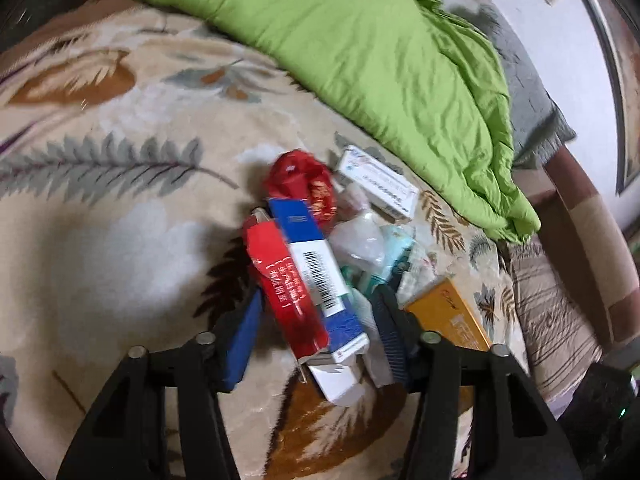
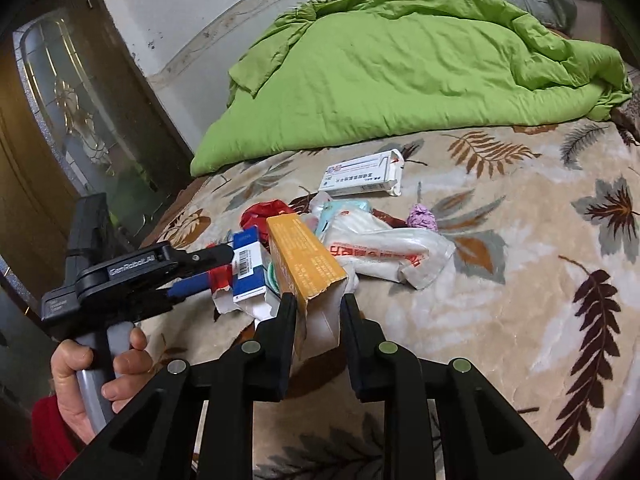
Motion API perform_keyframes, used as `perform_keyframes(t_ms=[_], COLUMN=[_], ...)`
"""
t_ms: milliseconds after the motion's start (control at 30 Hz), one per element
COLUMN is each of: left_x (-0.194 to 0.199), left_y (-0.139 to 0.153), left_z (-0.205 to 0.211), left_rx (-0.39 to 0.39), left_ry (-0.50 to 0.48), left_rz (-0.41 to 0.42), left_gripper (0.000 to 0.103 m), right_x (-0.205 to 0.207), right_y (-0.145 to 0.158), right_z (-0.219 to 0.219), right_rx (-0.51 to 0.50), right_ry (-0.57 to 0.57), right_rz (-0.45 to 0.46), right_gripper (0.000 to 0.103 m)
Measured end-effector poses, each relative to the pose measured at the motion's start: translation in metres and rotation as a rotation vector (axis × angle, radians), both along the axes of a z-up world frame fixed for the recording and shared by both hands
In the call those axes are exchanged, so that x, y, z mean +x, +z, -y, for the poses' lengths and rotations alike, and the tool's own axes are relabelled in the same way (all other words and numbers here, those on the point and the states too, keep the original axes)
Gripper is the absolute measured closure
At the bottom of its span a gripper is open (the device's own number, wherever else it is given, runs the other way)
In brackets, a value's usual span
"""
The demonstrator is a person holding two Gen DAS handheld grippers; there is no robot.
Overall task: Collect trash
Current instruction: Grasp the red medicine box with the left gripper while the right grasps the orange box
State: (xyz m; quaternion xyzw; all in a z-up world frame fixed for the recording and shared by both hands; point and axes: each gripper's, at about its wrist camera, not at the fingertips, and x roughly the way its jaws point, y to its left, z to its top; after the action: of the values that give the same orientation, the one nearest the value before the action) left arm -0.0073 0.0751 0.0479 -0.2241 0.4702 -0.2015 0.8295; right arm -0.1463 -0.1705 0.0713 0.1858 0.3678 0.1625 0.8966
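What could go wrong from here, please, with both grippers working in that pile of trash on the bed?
The right gripper pinches only the torn end of the orange box, so it may crush or slip free. The left gripper straddles the red box and blue-and-white box together; one could drop. Both work close together and might collide.

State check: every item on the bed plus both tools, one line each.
Right tool: shut on the orange box.
Orange box: gripped at its torn-open end.
Left tool: jaws around the red carton and blue-and-white box; contact unclear.
Red carton: crushed, between left jaws.
Blue-and-white box: end flaps open.
White medicine box: lying flat, apart from the pile.
Plastic bag: crumpled, flat.
Purple wad: balled up.
Green quilt: bunched.
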Motion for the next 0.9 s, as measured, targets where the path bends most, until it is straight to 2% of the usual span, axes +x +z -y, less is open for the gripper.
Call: perform_keyframes(t_ms=[133,300,400,433,567,700,767,900], left_x=[0.005,0.014,0.014,0.014,0.008,-0.005,-0.014,-0.037], left_y=[-0.010,-0.024,-0.023,-0.023,-0.016,-0.001,0.007,0.029], left_z=[-0.015,-0.017,-0.014,-0.012,-0.012,-0.006,-0.001,0.021], left_rx=[-0.044,-0.048,-0.032,-0.028,-0.013,0.055,0.098,0.244], left_ry=[0.038,0.059,0.063,0.064,0.069,0.078,0.077,0.049], left_rz=[-0.050,-0.099,-0.083,-0.075,-0.036,0.039,0.084,0.229], left_gripper=[0.075,0.076,0.076,0.079,0.086,0.087,0.087,0.087], right_x=[-0.001,0.000,-0.001,-0.001,-0.004,-0.009,-0.013,-0.022], right_y=[-0.001,-0.001,-0.001,-0.001,0.001,0.004,0.007,0.010], right_z=[0.000,-0.001,-0.002,-0.002,-0.002,-0.002,-0.002,-0.001], right_rx=[0.002,0.002,-0.004,-0.006,-0.007,-0.015,-0.025,-0.031], right_ry=[0.001,0.004,0.007,0.007,-0.001,-0.014,-0.024,-0.045], right_rz=[0.003,0.004,0.008,0.009,0.020,0.040,0.055,0.072], right_gripper=[0.079,0.079,0.079,0.079,0.079,0.079,0.079,0.079])
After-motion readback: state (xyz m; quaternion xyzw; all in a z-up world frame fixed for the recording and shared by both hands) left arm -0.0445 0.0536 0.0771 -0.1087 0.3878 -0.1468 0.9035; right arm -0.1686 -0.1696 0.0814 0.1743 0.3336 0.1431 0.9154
